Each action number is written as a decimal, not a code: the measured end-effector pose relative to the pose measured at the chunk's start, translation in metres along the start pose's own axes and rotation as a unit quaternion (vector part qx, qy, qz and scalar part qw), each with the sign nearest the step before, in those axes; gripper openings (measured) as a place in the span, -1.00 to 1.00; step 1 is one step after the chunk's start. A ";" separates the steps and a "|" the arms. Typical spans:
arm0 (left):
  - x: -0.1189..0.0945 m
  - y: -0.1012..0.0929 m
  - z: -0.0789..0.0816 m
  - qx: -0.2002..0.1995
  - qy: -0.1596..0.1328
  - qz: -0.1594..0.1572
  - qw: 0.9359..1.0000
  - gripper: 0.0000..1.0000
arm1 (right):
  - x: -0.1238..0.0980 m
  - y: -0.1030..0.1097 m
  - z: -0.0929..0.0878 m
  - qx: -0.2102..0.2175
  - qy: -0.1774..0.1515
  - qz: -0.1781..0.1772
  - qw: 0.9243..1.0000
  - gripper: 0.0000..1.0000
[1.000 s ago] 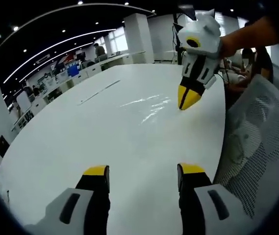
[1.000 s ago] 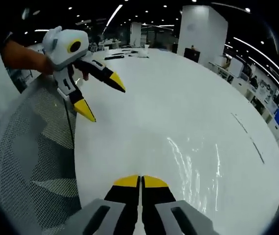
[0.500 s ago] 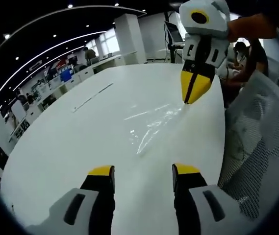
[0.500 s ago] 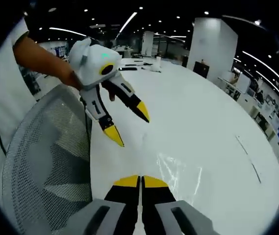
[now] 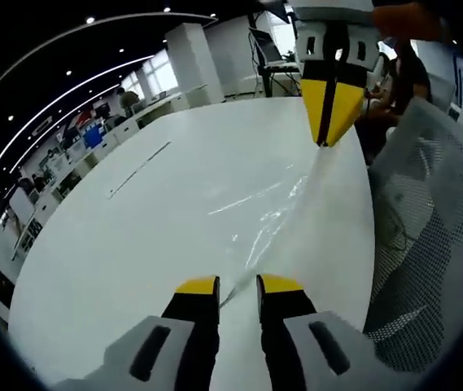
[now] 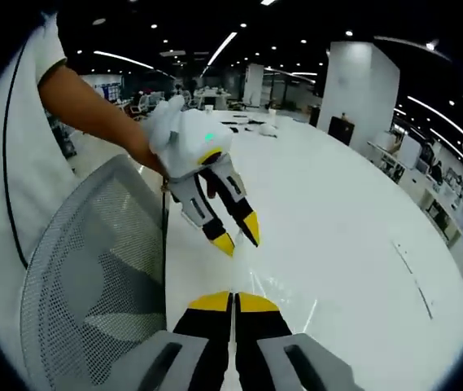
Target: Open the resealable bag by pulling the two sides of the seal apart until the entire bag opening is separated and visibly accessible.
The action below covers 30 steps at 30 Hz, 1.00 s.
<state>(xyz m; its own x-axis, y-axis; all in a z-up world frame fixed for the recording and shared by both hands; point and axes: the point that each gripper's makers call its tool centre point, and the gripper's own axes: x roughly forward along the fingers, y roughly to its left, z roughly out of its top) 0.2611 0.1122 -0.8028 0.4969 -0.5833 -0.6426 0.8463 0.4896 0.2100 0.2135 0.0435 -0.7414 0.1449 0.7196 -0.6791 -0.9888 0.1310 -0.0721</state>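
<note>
A clear resealable bag is lifted off the white table and stretched into a shiny strip. Its upper end is pinched in my right gripper, which comes in from the top and is shut on it. Its lower end runs down between the yellow tips of my left gripper, whose jaws stand a narrow gap apart around the film. In the right gripper view my right gripper is shut, the left gripper hangs just ahead of it, and faint glints of the bag show between them.
A grey mesh chair back stands close to the table's near edge, also seen as the chair back. A person's bare arm holds the left gripper. Small dark items lie at the table's far end. A thin line marks the tabletop.
My right gripper has raised the bag off the table, pulling it taut. My left gripper has moved in to the bag's lower end and its jaws have narrowed around it.
</note>
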 end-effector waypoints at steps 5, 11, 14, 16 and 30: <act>0.001 -0.008 -0.001 -0.013 -0.004 -0.024 1.000 -0.93 | -0.002 -0.001 -0.001 0.000 -0.001 -0.003 1.000 -1.00; 0.002 -0.015 -0.002 -0.011 -0.005 -0.034 0.999 -1.00 | -0.002 -0.003 -0.003 0.000 0.000 -0.004 1.000 -1.00; 0.003 -0.017 -0.003 -0.015 -0.005 -0.037 0.999 -1.00 | -0.003 -0.004 -0.004 -0.003 0.003 -0.003 1.000 -1.00; 0.003 -0.018 -0.002 -0.024 -0.004 -0.040 0.999 -1.00 | -0.003 -0.005 -0.005 -0.005 0.005 -0.005 1.000 -1.00; -0.006 -0.017 0.023 -0.013 -0.015 -0.046 0.999 -1.00 | -0.014 -0.015 -0.018 -0.002 0.019 -0.019 1.000 -1.00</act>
<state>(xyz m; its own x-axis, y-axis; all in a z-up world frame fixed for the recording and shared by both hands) 0.2485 0.0923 -0.7855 0.4226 -0.6461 -0.6356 0.8838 0.4491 0.1311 0.2257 0.0193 -0.7437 0.1803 0.6874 -0.7035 -0.9828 0.1553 -0.1002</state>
